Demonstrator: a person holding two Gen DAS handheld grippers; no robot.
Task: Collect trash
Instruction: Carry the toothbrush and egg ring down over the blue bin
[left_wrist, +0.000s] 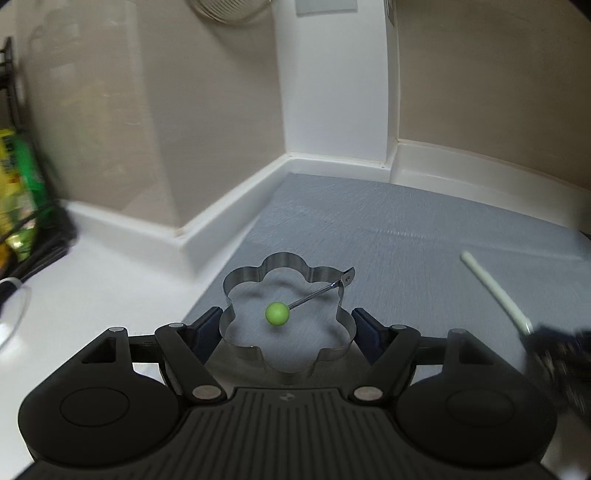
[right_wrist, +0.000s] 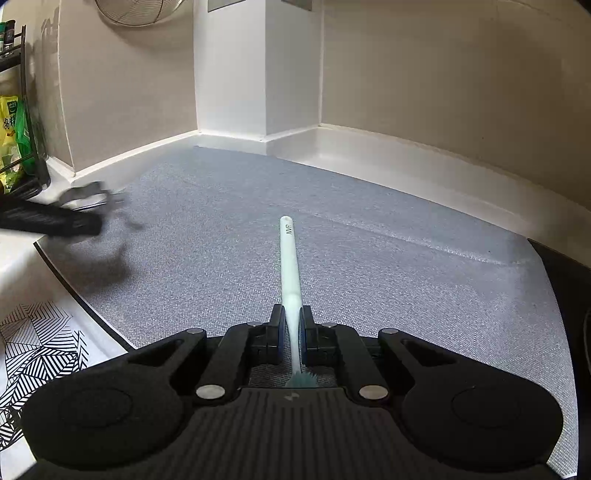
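My left gripper (left_wrist: 288, 325) is shut on a flower-shaped metal egg ring (left_wrist: 258, 282) with a wire handle ending in a green ball (left_wrist: 277, 313); its blue pads press the ring's two sides, held above the grey mat (left_wrist: 388, 229). My right gripper (right_wrist: 291, 332) is shut on a white toothbrush (right_wrist: 288, 258), gripped at the neck, handle pointing forward, bristles (right_wrist: 301, 380) back by the gripper body. The toothbrush also shows blurred at the right of the left wrist view (left_wrist: 495, 291). The left gripper and ring show blurred at the left of the right wrist view (right_wrist: 85, 203).
The grey mat (right_wrist: 221, 221) lies on a white counter (left_wrist: 92, 288) in a wall corner with a white pillar (right_wrist: 236, 74). A black rack with yellow-green packets (right_wrist: 14, 140) stands at far left. A black-and-white patterned sheet (right_wrist: 37, 343) lies at the near left.
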